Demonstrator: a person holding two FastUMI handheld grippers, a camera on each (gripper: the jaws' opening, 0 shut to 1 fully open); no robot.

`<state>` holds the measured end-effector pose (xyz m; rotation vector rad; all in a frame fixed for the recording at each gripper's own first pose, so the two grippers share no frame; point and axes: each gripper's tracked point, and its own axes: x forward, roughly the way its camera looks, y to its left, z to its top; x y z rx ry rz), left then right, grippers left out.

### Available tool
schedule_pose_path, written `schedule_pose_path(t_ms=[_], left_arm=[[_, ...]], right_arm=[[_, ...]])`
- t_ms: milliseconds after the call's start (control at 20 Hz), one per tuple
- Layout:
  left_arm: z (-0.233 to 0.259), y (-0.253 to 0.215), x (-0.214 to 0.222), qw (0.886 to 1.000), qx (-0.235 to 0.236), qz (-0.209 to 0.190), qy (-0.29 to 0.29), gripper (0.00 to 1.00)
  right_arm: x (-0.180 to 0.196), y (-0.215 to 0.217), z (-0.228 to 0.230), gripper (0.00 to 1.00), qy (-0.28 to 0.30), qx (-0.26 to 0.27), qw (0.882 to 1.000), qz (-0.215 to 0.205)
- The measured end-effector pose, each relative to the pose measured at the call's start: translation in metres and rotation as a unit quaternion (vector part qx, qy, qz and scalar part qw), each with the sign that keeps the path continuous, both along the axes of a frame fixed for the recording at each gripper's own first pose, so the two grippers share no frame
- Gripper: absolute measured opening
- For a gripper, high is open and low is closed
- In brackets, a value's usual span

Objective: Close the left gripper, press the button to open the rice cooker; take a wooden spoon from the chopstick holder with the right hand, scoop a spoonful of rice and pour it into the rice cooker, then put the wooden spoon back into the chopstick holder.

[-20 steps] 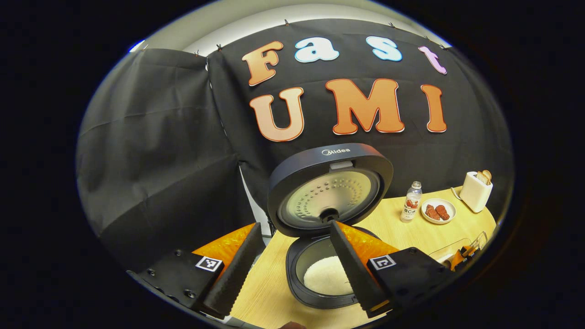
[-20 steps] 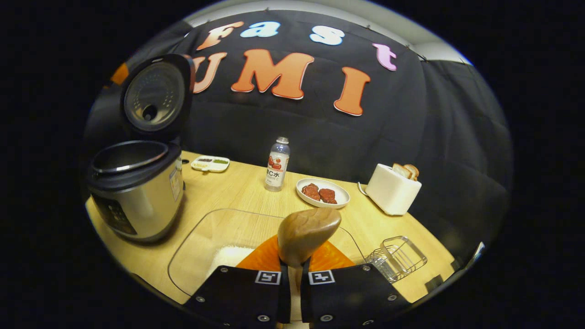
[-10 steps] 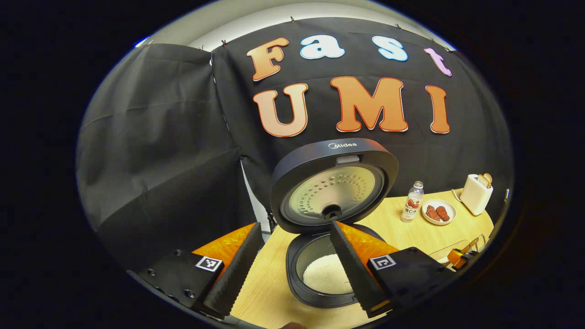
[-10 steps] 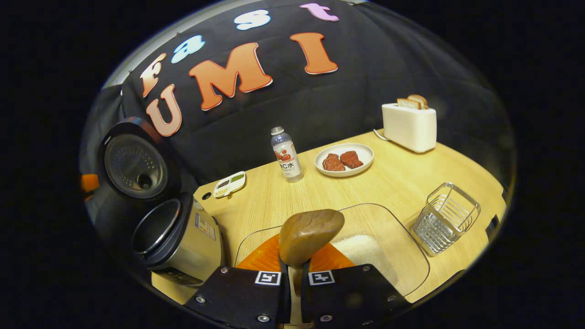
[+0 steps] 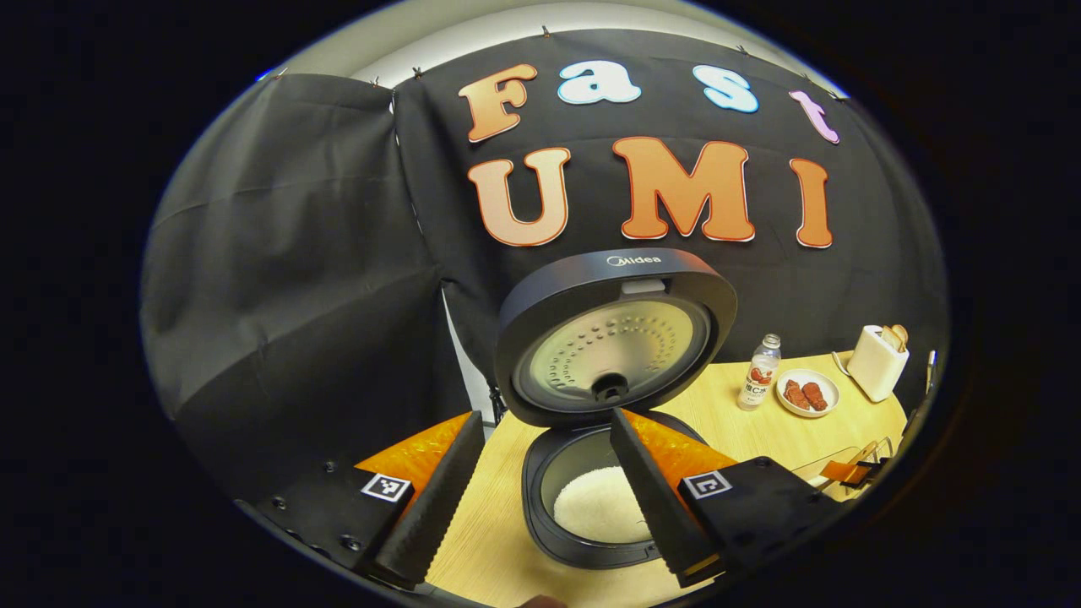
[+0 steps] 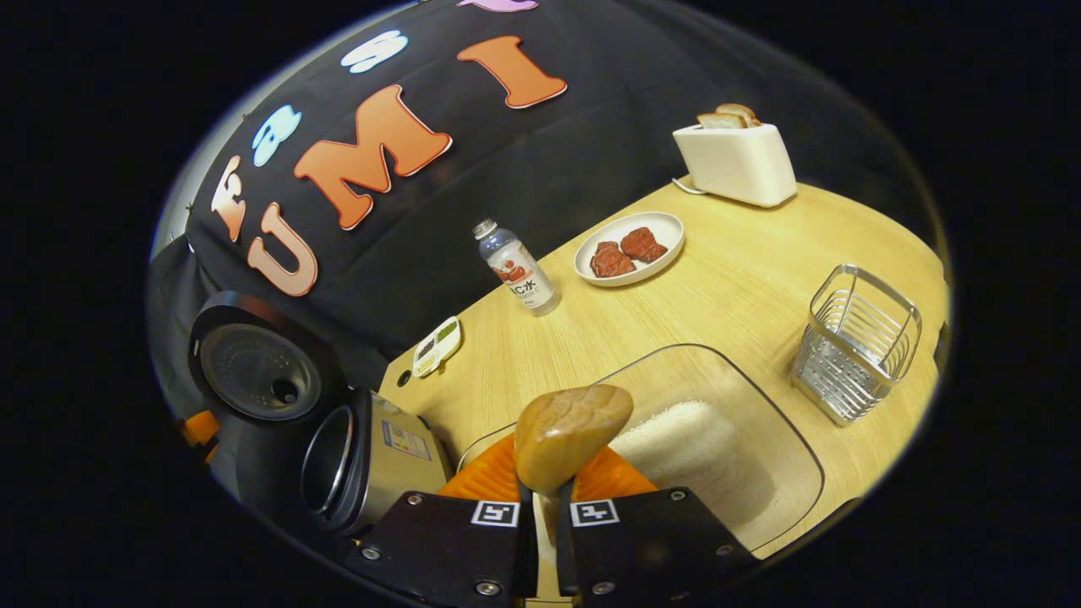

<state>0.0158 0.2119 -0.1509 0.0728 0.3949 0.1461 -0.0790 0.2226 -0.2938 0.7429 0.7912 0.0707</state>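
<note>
Between the fingers of the right gripper [image 6: 540, 540] the wooden spoon [image 6: 571, 434] is clamped, its bowl above the glass tray [image 6: 764, 507] of rice. At left stands the cooker [image 6: 363, 460], lid up, rice [image 5: 601, 505] inside. Left gripper [image 5: 540, 498] is spread wide before it, holding nothing. Holder [image 6: 857, 342] stands right of the tray.

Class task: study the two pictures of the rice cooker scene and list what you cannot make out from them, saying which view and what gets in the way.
- Spoon bowl: right gripper view shows its back, so rice inside is hidden.
- Spoon handle: covered by the right gripper fingers.
- Cooker pot contents: right gripper view, rim blocks them.
- Cooker front and button: left gripper view, cut off behind the left gripper.
- Small tray: contents too small.
</note>
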Motion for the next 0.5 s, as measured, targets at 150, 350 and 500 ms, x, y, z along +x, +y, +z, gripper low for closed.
schedule_pose_path(t_ms=[150, 350, 500], left_arm=[[0.001, 0.0, 0.0, 1.0, 0.002, 0.0, 0.0, 0.96], [0.0, 0.003, 0.0, 1.0, 0.004, 0.002, 0.002, 1.0], [0.001, 0.003, 0.0, 1.0, 0.004, 0.003, 0.003, 1.0]], right_arm=[[-0.002, 0.009, -0.005, 0.08, 0.025, 0.051, 0.998, 0.001], [-0.004, 0.016, -0.011, 0.08, 0.049, 0.105, 0.993, 0.0], [0.0, 0.017, -0.005, 0.08, 0.051, 0.145, 0.988, -0.003]])
